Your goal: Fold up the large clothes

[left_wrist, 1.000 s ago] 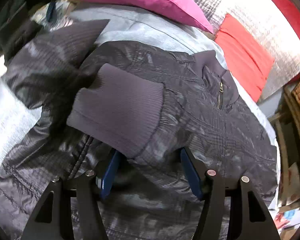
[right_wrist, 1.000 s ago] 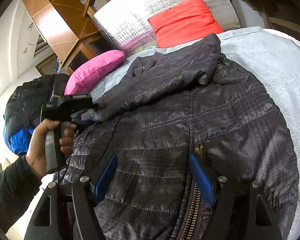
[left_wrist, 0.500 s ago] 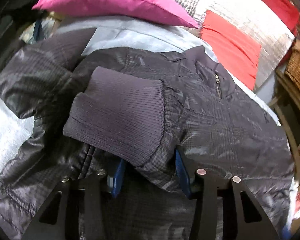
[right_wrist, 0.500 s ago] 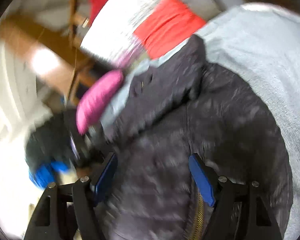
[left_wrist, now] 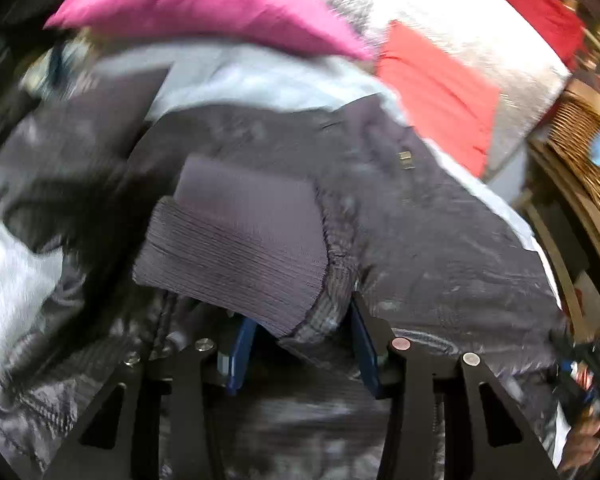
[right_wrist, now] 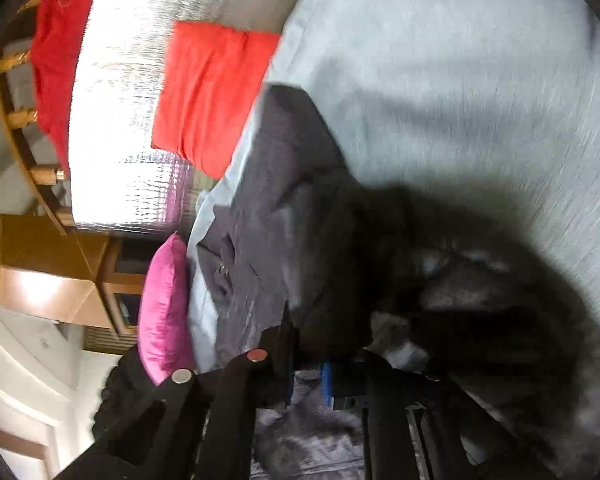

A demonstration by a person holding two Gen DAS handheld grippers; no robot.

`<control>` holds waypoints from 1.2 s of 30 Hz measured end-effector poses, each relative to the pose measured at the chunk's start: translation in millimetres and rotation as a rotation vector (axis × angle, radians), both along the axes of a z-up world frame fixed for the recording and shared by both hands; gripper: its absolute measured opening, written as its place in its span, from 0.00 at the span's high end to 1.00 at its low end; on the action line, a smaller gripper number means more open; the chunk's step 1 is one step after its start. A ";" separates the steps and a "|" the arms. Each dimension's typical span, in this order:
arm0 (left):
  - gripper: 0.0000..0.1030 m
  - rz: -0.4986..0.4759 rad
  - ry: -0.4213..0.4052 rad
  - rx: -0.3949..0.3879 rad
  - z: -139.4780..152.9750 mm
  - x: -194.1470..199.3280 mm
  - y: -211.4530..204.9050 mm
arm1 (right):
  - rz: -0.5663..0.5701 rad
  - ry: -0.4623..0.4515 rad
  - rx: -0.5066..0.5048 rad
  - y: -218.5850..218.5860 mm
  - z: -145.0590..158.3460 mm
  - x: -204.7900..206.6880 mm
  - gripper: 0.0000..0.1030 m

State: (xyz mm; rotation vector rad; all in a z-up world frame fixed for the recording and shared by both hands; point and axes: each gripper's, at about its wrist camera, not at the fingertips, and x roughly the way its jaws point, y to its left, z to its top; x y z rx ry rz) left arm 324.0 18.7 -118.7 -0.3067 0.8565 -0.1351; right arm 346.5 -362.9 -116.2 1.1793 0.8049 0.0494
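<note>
Pale grey bedsheet, pink cushion, red cushion, silver quilted headboard, wooden cabinet

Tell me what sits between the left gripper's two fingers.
Left wrist view: the jacket's ribbed knit cuff and sleeve end lie between the left gripper's fingers.
</note>
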 end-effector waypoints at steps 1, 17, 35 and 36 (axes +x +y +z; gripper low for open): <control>0.54 -0.008 -0.030 0.041 3.2 -2.3 -6.8 | -0.002 -0.027 -0.076 0.9 12.0 -3.9 0.91; 0.50 0.001 -0.011 0.075 -22.5 -2.3 -5.9 | 0.246 -0.111 -0.291 -17.6 51.7 -21.1 0.41; 0.40 -0.020 -0.034 0.036 -22.6 -5.0 -3.0 | 0.407 0.081 -0.761 -4.5 13.1 126.2 0.82; 0.40 -0.020 -0.034 0.037 -22.4 -5.1 -3.2 | 0.389 0.051 -0.769 -4.5 15.4 121.8 0.79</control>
